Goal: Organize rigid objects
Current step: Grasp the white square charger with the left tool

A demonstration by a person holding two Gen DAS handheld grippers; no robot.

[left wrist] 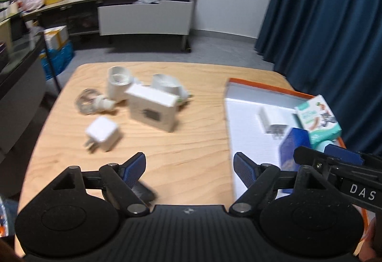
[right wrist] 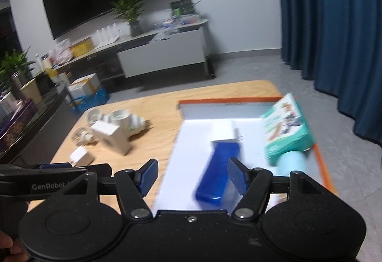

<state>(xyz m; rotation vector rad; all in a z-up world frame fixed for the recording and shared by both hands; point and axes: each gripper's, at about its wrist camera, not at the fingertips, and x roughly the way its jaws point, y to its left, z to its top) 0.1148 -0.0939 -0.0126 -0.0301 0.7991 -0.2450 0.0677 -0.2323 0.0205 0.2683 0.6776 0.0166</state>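
The left gripper (left wrist: 189, 172) is hovering over the near edge of the wooden table (left wrist: 167, 142), fingers spread wide and released, nothing between the blue pads (left wrist: 135, 170). The right gripper (right wrist: 192, 176) is hanging over the near end of the orange-rimmed tray (right wrist: 321, 161), fingers likewise released and grasping nothing. In the left wrist view the right gripper is entering from 4 o'clock and reaching over the tray; in the right wrist view the left gripper is sitting at 9 o'clock, level with the right one.

Tray contents: a blue case (right wrist: 218, 173) is lying lengthwise on the white floor, its near end between the right gripper's fingertips in that view; contact cannot be confirmed. A white charger (left wrist: 271, 122) is lying beyond it toward 12 o'clock, prongs facing the camera. A teal printed box (right wrist: 285, 129) is tilting against the tray's right side at 2 o'clock, resting on a pale blue cylinder (right wrist: 292, 163).

Outside the tray, at 10 to 11 o'clock on the table, the unsorted items are lying close together: a white box (left wrist: 152, 106), two white cups (left wrist: 118, 81) on their sides behind it, a coiled cable with plug (left wrist: 92, 102) beside them, and a white plug adapter (left wrist: 102, 134) nearest the left gripper. Motion blur is obscuring finer detail.
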